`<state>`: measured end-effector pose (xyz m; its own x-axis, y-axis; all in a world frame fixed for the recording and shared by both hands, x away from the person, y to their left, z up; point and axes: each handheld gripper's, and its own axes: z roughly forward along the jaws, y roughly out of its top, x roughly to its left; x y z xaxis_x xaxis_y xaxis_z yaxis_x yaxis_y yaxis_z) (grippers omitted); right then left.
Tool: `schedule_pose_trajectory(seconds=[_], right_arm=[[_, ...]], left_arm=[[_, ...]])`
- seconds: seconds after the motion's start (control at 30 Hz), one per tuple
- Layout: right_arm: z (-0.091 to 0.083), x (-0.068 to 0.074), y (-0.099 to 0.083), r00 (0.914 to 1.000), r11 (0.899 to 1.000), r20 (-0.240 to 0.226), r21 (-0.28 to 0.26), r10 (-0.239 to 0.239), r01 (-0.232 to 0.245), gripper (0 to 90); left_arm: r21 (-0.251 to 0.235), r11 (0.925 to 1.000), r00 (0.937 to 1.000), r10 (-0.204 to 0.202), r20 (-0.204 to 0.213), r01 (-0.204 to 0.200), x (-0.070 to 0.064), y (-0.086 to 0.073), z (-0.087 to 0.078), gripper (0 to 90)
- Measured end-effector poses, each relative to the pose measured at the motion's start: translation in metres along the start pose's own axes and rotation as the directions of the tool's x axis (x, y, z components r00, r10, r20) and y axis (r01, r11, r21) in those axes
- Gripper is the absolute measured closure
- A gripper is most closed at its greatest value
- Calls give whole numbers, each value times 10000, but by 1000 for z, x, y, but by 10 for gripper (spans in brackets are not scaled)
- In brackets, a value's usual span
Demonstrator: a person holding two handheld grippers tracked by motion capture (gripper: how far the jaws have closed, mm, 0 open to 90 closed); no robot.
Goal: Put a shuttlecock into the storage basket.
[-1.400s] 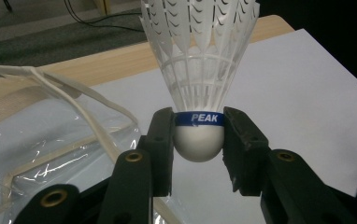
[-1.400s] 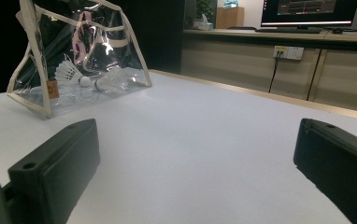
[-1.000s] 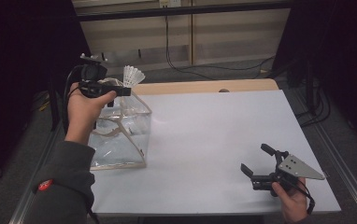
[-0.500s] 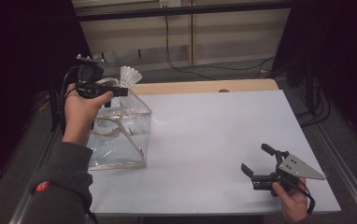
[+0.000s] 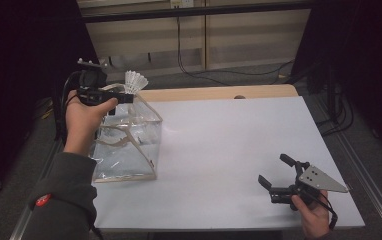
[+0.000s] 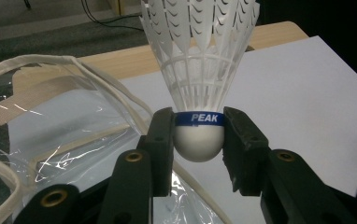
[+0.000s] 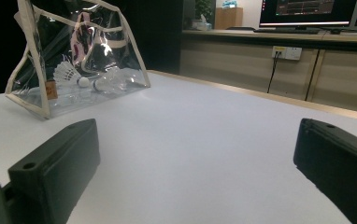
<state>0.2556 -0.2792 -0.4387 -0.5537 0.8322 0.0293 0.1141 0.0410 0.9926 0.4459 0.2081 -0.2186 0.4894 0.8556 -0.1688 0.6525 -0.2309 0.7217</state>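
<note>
At upper left, the left gripper (image 6: 199, 140) pinches a shuttlecock (image 6: 199, 70) by its cork above the clear bag (image 5: 126, 145); the right gripper (image 5: 275, 176), lower right, is spread wide and holds nothing.

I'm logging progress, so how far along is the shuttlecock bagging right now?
Done: two shuttlecocks already lie inside the clear bag. In hand: the left gripper clamps a white shuttlecock by its cork, above the bag's open top. Left: dropping it in. The right gripper rests open on the table.
</note>
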Motion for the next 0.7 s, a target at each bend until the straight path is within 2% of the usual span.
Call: schedule_pose_trajectory(seconds=[0.7], right_arm=[[0,1,0,10000,10000,-7,-14,11,-11,5]], left_arm=[[-106,9996,9993,-280,-261,278,12,-7,-7,654]])
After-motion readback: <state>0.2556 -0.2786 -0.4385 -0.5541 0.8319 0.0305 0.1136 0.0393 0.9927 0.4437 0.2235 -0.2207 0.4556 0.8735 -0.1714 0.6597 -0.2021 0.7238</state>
